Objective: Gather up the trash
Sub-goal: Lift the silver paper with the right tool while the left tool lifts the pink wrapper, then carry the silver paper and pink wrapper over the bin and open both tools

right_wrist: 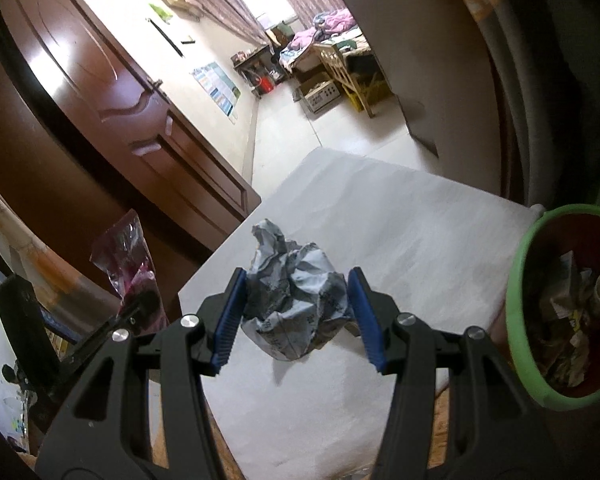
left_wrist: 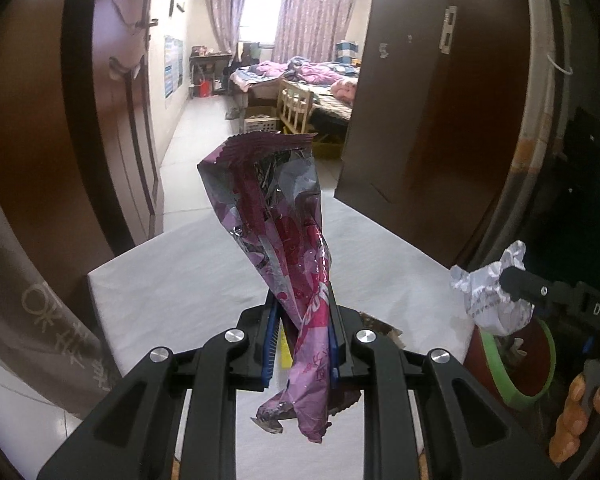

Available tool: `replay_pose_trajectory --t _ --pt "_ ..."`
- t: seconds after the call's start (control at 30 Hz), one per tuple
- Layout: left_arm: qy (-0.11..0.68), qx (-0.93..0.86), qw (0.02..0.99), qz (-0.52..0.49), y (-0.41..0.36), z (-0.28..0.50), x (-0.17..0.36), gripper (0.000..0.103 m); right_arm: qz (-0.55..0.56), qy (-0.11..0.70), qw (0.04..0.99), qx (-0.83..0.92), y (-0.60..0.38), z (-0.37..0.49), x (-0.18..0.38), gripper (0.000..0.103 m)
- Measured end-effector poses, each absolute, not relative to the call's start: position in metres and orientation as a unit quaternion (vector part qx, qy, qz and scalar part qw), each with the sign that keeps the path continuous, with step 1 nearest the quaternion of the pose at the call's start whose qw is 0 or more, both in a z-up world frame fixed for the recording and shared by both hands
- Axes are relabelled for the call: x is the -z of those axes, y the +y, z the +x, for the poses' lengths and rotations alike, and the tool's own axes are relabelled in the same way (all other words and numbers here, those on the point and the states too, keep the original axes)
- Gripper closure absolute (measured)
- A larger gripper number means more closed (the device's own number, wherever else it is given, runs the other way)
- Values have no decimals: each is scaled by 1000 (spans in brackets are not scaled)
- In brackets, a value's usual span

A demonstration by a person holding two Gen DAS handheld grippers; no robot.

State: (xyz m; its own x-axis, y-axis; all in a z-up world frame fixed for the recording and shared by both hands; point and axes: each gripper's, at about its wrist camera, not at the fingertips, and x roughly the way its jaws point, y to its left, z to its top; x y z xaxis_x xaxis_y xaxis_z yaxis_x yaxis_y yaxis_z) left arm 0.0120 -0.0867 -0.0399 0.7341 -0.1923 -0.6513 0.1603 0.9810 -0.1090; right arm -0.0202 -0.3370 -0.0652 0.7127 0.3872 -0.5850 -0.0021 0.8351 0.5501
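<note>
Purple foil, pinched low by the left claw [left_wrist: 302,312]: a snack wrapper [left_wrist: 268,208], with the pads pressed nearly together on its twisted lower part. Rose tall and loose above the pads, and hung a short ragged tail below them. Was held on the far side of the right claw from the bin [right_wrist: 516,288], so well apart from it.

Gripped also a crumpled paper ball [right_wrist: 296,304] in the right claw [right_wrist: 298,276], the jaws standing half spread with a blue pad against each side of the ball. Hung near the bin, above the white tabletop [right_wrist: 400,220], not yet over the green rim. Showed paper scraps already inside the bin, which stood just beside the tabletop edge.

Judged the risks as follows:

- Might have lost the wrapper by sliding. Looked smooth and shiny, and was caught only by a narrow folded strip, so a quick swing toward the bin could have pulled it out.
- Might have caught the long free top of the wrapper on the rim, and so tipped it outside the bin instead of inside.
- Might have lost the paper ball too. Seemed soft and springy, held only at two sides, so could have squeezed thinner and dropped before reaching the bin, onto the tabletop or beside the bin.
- Might have knocked one claw against the other, since the left one needed to pass close by the right one to reach the bin.

Seemed safer to empty the claw nearer the bin first.
</note>
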Motion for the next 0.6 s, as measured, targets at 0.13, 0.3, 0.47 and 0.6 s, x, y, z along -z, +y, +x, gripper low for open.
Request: replay_pose_trajectory --t 0.13,0.3,0.47,0.6 --pt "352 107 930 -14 -100 8 38 86 279 358 886 -98 -351 -25 64 52" --pt "352 122 928 -8 -111 4 35 86 299 351 883 -84 -371 -31 65 52" --pt "352 138 926 3 -126 1 34 86 310 341 884 -73 -381 -35 64 52" --pt "354 157 922 9 -141 -1 33 86 315 337 885 -65 -391 -37 65 52"
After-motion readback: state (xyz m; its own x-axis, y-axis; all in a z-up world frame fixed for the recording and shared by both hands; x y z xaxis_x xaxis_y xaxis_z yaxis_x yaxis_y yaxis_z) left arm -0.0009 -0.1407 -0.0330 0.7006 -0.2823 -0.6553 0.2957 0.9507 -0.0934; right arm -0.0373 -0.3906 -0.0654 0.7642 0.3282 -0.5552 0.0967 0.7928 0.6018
